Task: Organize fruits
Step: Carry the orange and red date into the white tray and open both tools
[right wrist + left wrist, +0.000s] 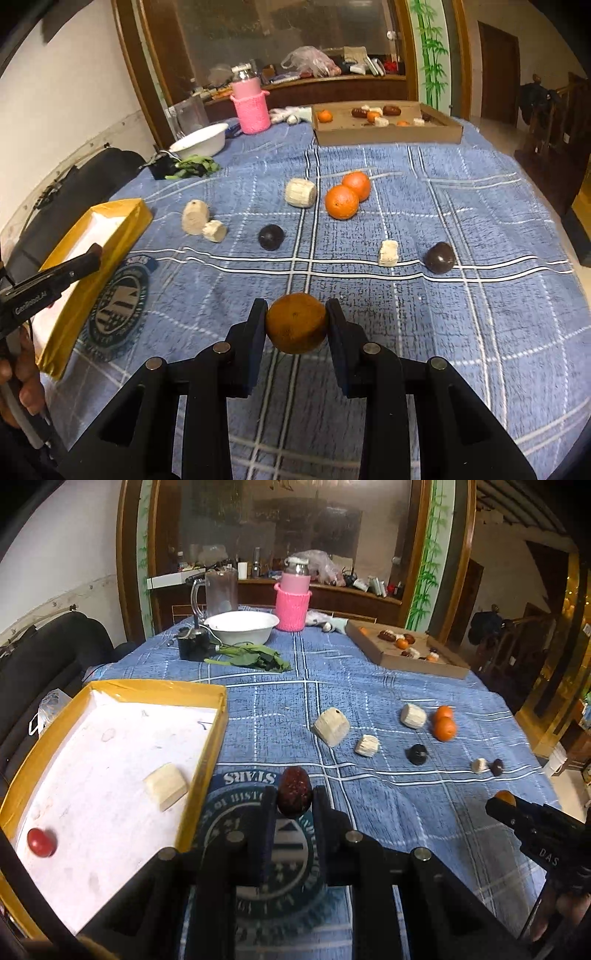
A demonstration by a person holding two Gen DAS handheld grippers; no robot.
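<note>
Your left gripper has its fingers clamped on a dark red date, which sticks up between the tips, off the blue plaid cloth of the table and just right of the yellow box. Over on your right gripper, the fingers are squeezed onto a brownish-orange fruit, held dead centre between the pads and lifted clear of the cloth. Both grippers angle down toward the table, and your left hand shows wrapped around its handle at the edge of the right wrist view. In the yellow box there's a pale block and a small red fruit. Further out on the cloth: a few pale chunks, two dark round fruits well apart, and two oranges touching each other. At the far end sits a cardboard tray with more fruit, plus a white bowl and a pink-sleeved bottle.
</note>
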